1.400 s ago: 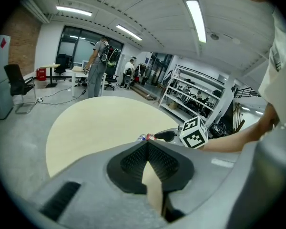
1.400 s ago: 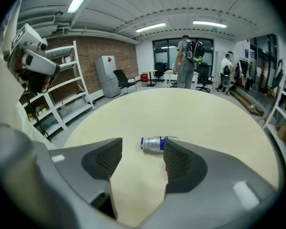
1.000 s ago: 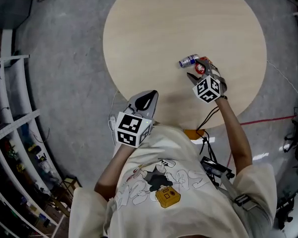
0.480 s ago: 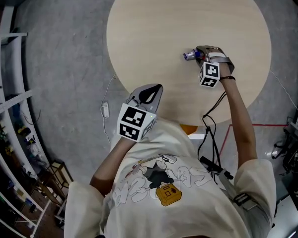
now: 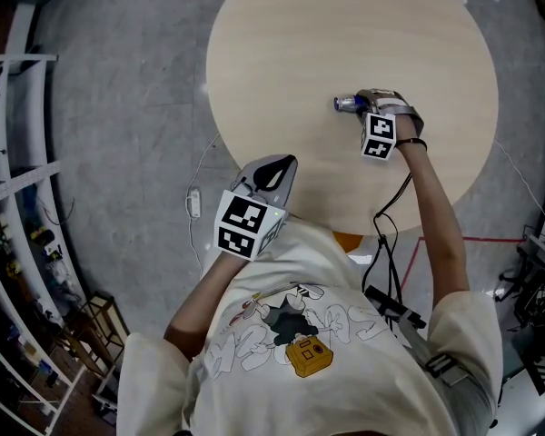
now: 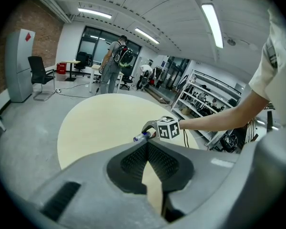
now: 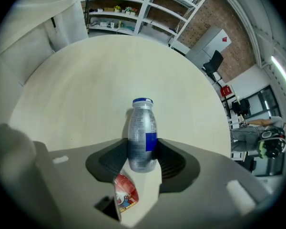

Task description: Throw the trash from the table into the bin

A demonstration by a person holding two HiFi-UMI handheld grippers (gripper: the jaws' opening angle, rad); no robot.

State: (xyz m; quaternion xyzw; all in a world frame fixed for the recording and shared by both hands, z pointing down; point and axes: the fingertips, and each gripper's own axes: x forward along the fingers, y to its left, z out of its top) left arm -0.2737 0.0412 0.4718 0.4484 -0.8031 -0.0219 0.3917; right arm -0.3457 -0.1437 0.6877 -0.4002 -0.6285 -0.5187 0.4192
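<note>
right gripper [image 5: 361, 101] tipped steeply down, fingers just closing in, pinching bottle [image 7: 142, 128] — left gripper [image 5: 282, 166] at table [image 5: 345, 25] edge, fingers pressed together

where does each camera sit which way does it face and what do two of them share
Head view: on the head, steeply down at the table; shirt, both arms, left gripper, right gripper.
Left gripper view: rides that gripper, across the table; its shut fingers, the right arm.
Right gripper view: rides that gripper, down at the table; its fingers, just closed further, grip the bottle.
Shared: the bottle.
</note>
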